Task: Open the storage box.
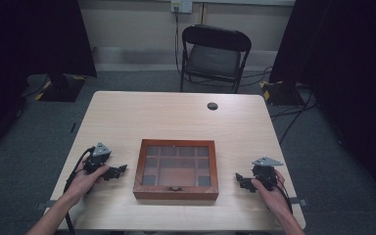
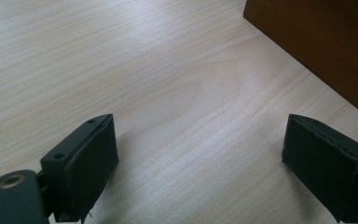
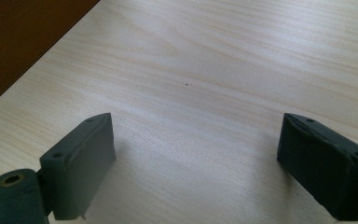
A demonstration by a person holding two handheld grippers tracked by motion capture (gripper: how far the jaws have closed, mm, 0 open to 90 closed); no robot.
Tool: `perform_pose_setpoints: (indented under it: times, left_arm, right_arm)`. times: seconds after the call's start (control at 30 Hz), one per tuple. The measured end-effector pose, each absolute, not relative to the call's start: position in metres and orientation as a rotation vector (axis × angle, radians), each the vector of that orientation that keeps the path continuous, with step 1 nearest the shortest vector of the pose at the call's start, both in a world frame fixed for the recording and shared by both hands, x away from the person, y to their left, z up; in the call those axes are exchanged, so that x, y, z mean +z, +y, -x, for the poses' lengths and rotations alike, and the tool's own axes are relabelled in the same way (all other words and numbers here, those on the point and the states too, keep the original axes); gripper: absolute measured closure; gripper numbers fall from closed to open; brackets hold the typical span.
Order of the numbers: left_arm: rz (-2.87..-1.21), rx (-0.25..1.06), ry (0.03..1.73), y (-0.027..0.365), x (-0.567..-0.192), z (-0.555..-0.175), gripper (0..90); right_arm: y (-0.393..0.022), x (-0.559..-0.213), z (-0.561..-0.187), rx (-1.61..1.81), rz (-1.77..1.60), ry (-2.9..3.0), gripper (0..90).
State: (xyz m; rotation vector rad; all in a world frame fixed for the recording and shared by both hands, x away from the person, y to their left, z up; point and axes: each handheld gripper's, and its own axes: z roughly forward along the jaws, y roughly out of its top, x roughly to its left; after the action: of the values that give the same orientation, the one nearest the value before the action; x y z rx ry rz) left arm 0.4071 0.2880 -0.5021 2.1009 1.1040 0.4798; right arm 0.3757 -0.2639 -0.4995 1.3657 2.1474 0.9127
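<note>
While one wooden box [image 1: 176,169] sits between them, two grippers, left gripper [image 1: 119,171] and right gripper [image 1: 241,180], gape released.

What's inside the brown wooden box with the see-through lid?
Through the glass lid of the brown wooden box, small square compartments and one wider space show. They look empty, though the dim glass could hide something small. The lid is closed.

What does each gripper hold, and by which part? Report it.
Nothing is held. The left gripper and right gripper rest open on the table, either side of the wooden box, touching nothing.
</note>
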Motion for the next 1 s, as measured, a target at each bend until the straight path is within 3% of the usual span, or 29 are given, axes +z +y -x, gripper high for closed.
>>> perform_pose_setpoints:
  times: [0.67,1.0]
  left_arm:
    - [-2.101,0.480,1.104,0.288,-0.502,-0.407,9.7]
    - [-2.101,0.480,1.104,0.288,-0.502,-0.407,9.7]
  right_arm:
    - [-0.263,-0.468,-0.372,1.060,-1.298,2.159,22.3]
    - [-0.254,-0.446,-0.367,1.199,-1.215,2.212,36.0]
